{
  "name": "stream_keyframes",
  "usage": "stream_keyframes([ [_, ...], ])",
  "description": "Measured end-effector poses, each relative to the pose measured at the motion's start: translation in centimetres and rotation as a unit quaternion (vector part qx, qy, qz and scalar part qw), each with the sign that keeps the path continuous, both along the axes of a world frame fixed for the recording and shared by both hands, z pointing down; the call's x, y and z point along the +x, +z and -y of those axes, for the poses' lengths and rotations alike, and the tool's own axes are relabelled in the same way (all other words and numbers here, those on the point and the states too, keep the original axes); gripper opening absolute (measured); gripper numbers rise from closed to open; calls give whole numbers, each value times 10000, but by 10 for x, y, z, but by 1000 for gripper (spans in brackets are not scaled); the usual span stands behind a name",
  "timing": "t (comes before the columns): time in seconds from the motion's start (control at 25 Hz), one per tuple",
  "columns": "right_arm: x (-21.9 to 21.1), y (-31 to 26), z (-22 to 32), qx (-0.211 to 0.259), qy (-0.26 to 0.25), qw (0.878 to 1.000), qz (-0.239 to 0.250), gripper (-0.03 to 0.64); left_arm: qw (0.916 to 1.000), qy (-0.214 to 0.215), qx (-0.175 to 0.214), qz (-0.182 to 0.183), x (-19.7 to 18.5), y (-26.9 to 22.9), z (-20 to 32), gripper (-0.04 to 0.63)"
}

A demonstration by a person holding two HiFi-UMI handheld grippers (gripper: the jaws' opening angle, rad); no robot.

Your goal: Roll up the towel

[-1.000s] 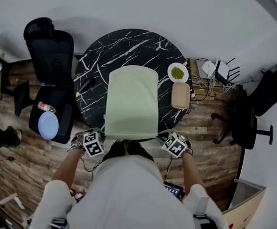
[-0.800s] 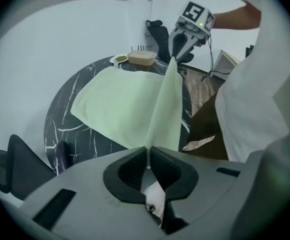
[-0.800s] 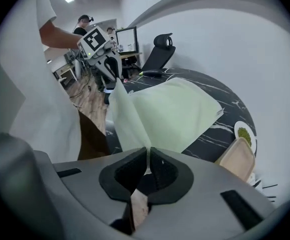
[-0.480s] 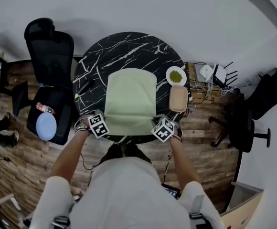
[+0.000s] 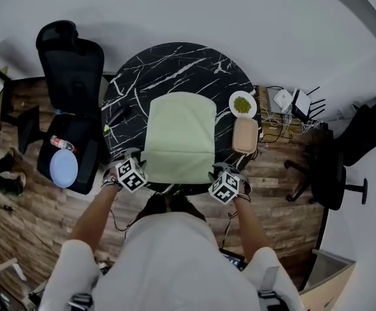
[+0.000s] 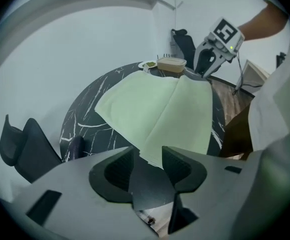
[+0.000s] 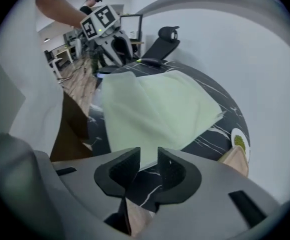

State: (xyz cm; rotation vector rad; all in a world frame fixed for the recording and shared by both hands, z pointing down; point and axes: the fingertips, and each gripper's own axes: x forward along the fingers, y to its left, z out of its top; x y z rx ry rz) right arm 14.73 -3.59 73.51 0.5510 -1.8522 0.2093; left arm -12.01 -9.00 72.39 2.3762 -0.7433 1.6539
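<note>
A second ago I held the towel's near end out past the counter edge. Now the towel lies flat on the counter with its hem at the near rim. My left hand-held gripper and right hand-held gripper sit at its near corners. Both pairs of jaws have just been opening and stand partly apart, each with a towel corner loose between the pads. Right of the towel, a white plate carries a green heap. What the tan box holds I cannot tell.
</note>
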Motion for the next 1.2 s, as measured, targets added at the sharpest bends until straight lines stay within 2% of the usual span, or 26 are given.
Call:
stream_keyframes([
  [0.12,-11,8,-35,-252,-539,9982,-9,98,9993,336,-156,-81,6,6,-38,170],
  [0.32,-13,26,-63,-359,-847,9956,-152,100,9947,907,-483,102,13,31,-100,170],
  [0.4,-11,35,-65,-302,-1058,9934,-321,100,9931,1041,-469,254,12,38,-108,171],
  [0.48,-10,43,-64,-283,-1177,9917,-438,100,9936,992,-410,339,11,41,-103,171],
  [0.72,-11,54,-64,-462,-1125,9910,-556,106,9901,1100,-542,687,2,56,-89,170],
  [0.84,-11,55,-64,-472,-1001,9924,-530,104,9900,1055,-564,744,0,58,-81,106],
  [0.88,-10,55,-64,-441,-926,9933,-525,97,9901,1046,-562,754,0,59,-80,84],
  [0.96,-7,54,-61,-345,-760,9951,-534,17,9902,1042,-549,747,1,58,-78,48],
  [1.2,-5,52,-62,-419,-579,9963,-471,12,9908,1000,-608,682,2,55,-78,29],
])
